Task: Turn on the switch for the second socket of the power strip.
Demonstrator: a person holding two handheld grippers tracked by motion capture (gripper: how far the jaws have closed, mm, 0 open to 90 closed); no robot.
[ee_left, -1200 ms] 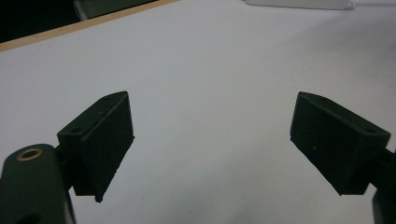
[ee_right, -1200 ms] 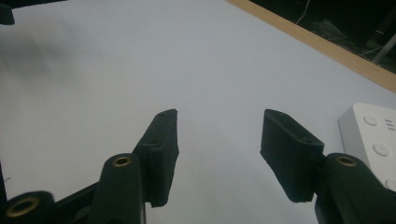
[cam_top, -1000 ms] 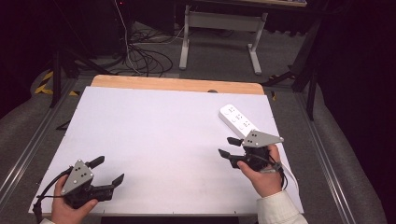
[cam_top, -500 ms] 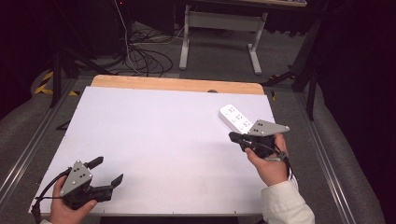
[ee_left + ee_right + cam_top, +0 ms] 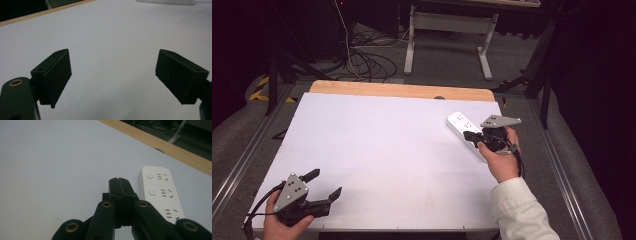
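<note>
White table — white power strip, three sockets with round buttons; right hand-held gripper closed, empty.

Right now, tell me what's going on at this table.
A person works at a white table with a two-jaw gripper in each hand. The right gripper has its jaws shut on nothing and is beside a white power strip near the table's far right corner; whether it touches the strip is unclear. The left gripper sits at the near left edge with its jaws wide open and nothing between them. The power strip lies flat on the table.
</note>
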